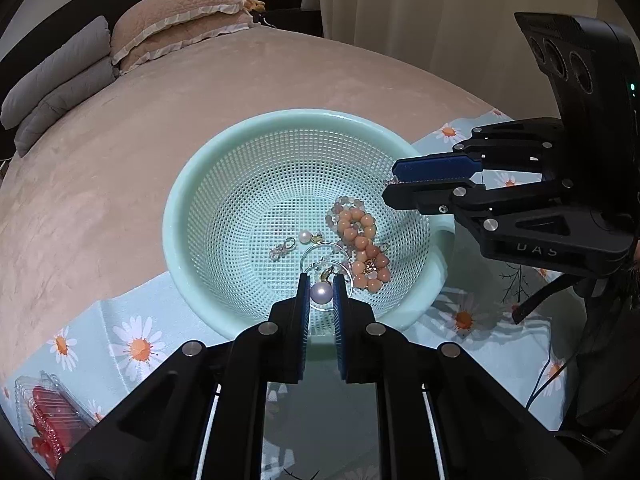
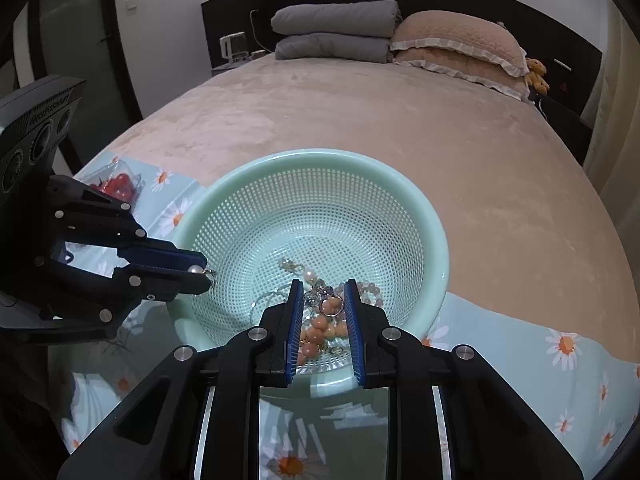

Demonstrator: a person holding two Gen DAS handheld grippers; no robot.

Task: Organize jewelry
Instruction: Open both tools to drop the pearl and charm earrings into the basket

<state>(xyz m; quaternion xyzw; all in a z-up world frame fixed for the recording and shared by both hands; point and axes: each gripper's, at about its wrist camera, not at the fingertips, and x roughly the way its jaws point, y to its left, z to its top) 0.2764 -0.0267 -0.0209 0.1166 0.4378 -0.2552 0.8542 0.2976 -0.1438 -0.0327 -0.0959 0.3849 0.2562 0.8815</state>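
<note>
Left gripper [image 1: 321,294] pinching white pearl earring [image 1: 321,293]; right gripper [image 2: 322,304] pinching clear crystal charm [image 2: 318,295]. Both over mint perforated plastic basket [image 2: 434,236]; better released low, apart, avoiding tangles.

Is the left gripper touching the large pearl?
Touching. In the left wrist view the left gripper pinches the pearl between both pads; the right wrist view confirms it.

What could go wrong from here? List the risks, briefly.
1. The left tool pinches the round pearl earring only at its tips; it may squirt out and drop into the mesh basket.
2. The right tool seems to hold a crystal ring at its very tips, above the peach bead bracelet; it could slip or snag there.
3. Small earring hooks may catch in the basket's holes.
</note>
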